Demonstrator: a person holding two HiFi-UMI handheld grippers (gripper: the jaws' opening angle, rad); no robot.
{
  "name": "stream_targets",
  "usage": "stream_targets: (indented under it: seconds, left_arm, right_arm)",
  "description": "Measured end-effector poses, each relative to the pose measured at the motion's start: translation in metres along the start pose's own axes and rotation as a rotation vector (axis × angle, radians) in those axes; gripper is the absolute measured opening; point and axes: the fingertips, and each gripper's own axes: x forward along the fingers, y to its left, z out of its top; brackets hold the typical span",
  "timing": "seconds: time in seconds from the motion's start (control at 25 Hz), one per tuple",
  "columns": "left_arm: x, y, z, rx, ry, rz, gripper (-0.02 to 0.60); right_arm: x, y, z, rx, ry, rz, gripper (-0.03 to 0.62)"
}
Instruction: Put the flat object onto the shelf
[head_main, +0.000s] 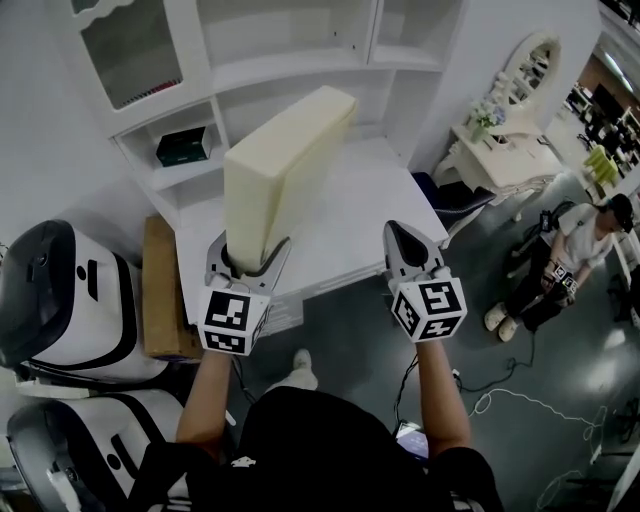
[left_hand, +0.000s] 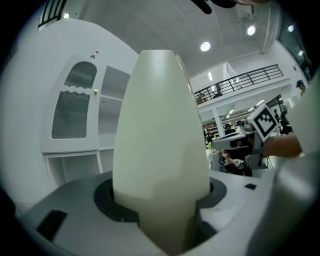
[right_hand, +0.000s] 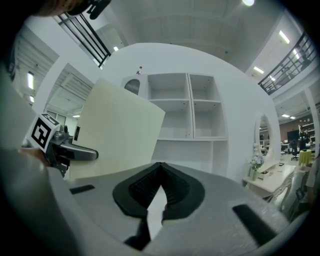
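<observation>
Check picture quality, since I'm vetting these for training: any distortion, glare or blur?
Head view: evenly lit, sharp, edges slightly bowed. Left gripper view: fisheye with black corners, cream slab filling the middle, ceiling lamp glaring. Right gripper view: fisheye curves the shelf.

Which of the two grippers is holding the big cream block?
The left hand-held gripper: its jaws clamp the cream block at its lower end. The right hand-held gripper is shut and empty.
</observation>
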Motion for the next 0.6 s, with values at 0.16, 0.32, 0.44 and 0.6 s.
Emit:
stream_targets:
  seconds: [0.16, 0.32, 0.44, 0.6]
  left_arm:
    - [0.026, 0.02, 0.001, 0.007, 0.0, -0.013, 0.278]
    - [0.05, 0.043, 0.0, 0.018, -0.011, -0.024, 0.278]
    - [0.067, 0.056, 0.001, 0.006, -0.02, -0.034, 0.278]
    - [0.087, 0.074, 0.0, 0.011, -0.039, -0.042, 0.278]
  right_arm:
    - [0.033, -0.006, 0.003, -0.003, 0.012, -0.002, -0.002]
    - [0.065, -0.011, 0.005, -0.008, 0.021, -0.009, -0.002]
    - [0.085, -0.013, 0.006, -0.014, 0.024, -0.015, -0.002]
    - [0.109, -0.02, 0.006, -0.013, 0.026, -0.029, -0.002]
